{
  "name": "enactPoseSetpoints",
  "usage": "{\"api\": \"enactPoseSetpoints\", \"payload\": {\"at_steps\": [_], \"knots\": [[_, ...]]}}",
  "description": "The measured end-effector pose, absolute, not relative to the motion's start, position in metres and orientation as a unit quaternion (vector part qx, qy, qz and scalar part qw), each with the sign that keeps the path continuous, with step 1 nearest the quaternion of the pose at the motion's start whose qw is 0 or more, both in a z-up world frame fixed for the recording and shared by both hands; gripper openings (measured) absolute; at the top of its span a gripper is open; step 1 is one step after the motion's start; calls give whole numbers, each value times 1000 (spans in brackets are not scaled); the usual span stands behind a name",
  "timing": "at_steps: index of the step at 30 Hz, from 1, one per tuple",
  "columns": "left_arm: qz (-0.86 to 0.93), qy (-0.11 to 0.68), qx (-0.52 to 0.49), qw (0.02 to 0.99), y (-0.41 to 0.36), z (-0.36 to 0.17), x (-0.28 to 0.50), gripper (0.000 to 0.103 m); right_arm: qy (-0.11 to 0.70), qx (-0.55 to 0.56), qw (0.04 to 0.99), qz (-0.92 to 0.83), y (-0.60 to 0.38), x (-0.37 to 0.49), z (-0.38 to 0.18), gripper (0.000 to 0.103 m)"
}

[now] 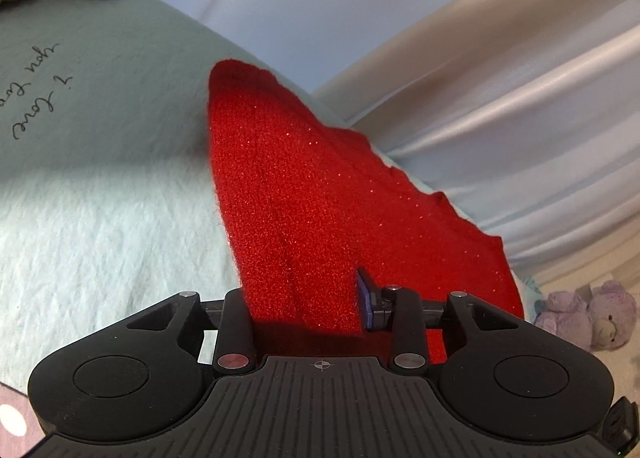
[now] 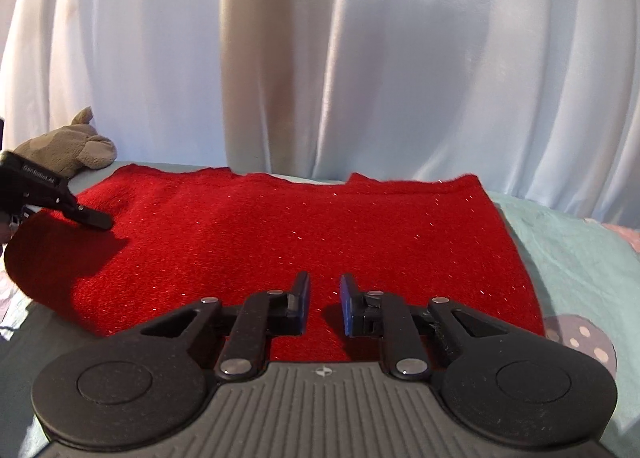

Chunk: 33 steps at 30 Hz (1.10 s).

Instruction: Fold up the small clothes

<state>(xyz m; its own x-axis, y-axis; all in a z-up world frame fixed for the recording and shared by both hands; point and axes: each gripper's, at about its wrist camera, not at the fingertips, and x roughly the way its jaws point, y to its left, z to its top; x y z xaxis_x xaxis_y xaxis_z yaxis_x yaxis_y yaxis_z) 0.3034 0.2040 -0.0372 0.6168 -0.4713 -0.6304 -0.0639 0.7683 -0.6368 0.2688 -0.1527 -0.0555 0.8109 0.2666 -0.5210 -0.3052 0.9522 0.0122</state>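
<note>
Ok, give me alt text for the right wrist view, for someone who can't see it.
A sparkly red garment lies spread on a pale green bedcover, with the right claw open just above its near edge. At far left the left claw lifts a corner; white curtains hang behind.

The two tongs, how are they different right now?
The left tongs have the red cloth between them and lift its edge, while the right tongs hold nothing. The left tongs are at the cloth's side; the right tongs are open over its near edge. Both are black with blue pads.
</note>
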Motion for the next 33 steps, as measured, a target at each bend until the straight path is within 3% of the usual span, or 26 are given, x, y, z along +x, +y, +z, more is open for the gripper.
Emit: {"api": "enactPoseSetpoints", "payload": {"at_steps": [9, 15, 21, 27, 30, 32, 33], "knots": [[-105, 415, -318, 846, 182, 11, 302, 34, 209, -96, 952, 204, -99, 256, -61, 7], [-109, 412, -289, 857, 143, 49, 305, 34, 226, -151, 934, 232, -78, 264, -89, 7], [-121, 402, -223, 880, 69, 78, 313, 34, 272, 3, 935, 229, -125, 277, -72, 8], [-123, 420, -157, 885, -12, 52, 325, 35, 260, 73, 950, 157, -185, 272, -63, 8], [-123, 421, -116, 891, -43, 28, 327, 42, 262, 93, 953, 121, -215, 272, -66, 9], [-128, 415, -93, 896, -54, 17, 326, 55, 268, 105, 952, 105, -228, 272, -68, 9], [-139, 408, -81, 899, -60, 17, 322, 66, 275, 114, 950, 99, -236, 274, -69, 9]]}}
